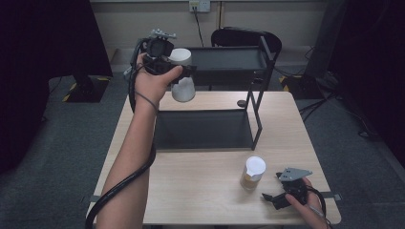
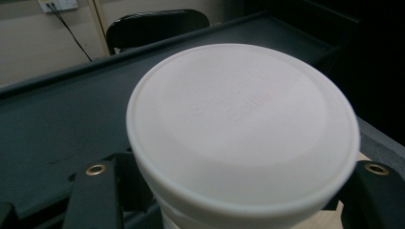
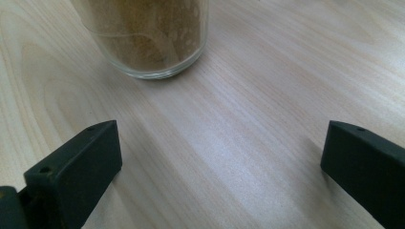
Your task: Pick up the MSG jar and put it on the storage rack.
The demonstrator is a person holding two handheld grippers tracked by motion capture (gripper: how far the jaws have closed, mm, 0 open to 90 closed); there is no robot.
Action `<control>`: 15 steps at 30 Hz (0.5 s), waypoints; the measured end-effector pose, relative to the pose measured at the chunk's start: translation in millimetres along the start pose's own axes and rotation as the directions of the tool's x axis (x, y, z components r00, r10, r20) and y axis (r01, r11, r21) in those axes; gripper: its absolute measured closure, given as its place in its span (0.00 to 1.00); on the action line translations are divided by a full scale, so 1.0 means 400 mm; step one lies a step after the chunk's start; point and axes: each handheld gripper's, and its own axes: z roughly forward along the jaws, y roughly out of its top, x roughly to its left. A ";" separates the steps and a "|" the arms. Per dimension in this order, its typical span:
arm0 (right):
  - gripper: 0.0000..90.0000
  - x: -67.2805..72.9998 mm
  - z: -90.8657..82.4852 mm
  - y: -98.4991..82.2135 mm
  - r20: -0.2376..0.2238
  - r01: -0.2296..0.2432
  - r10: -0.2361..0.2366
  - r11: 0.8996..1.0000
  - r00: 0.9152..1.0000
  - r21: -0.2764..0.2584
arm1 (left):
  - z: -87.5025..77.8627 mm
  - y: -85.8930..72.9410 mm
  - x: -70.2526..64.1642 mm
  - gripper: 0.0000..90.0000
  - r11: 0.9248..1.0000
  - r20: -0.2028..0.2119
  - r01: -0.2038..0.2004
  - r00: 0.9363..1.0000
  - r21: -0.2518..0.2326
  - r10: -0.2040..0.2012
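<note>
My left gripper (image 1: 184,72) is shut on a white container (image 1: 183,88) with a white lid (image 2: 243,124) and holds it in the air at the left end of the dark rack's upper shelf (image 1: 224,59). In the left gripper view its black jaws press on the container's sides just under the lid's rim. A glass jar (image 1: 252,173) of brown powder with a white lid stands on the wooden table (image 1: 191,191) at the front right. My right gripper (image 1: 271,187) rests on the table just right of that jar. It is open, its fingers (image 3: 76,167) wide apart with nothing between them, and the jar's base (image 3: 148,38) lies just ahead.
The two-tier dark metal rack has its lower shelf (image 1: 203,129) on the table's middle and back. A black chair (image 1: 243,36) stands behind it. The upper shelf (image 2: 62,124) lies right behind the held container. Dark curtains hang on both sides.
</note>
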 end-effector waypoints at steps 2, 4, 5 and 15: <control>0.00 0.000 0.000 0.000 0.000 0.000 0.000 1.000 1.000 0.000 | -0.005 0.010 0.003 0.38 1.000 -0.001 0.002 1.000 0.002 -0.002; 0.00 0.000 0.000 0.000 0.000 0.000 0.000 1.000 1.000 0.000 | -0.010 0.019 0.009 0.38 1.000 0.006 0.004 1.000 0.000 -0.004; 0.00 0.000 0.000 0.000 0.000 0.000 0.000 1.000 1.000 0.000 | -0.011 0.022 0.013 0.38 1.000 0.009 0.011 1.000 -0.005 -0.011; 0.00 0.000 0.000 0.000 0.000 0.000 0.000 1.000 1.000 0.000 | -0.035 0.077 0.026 0.38 1.000 0.002 0.013 1.000 -0.018 -0.013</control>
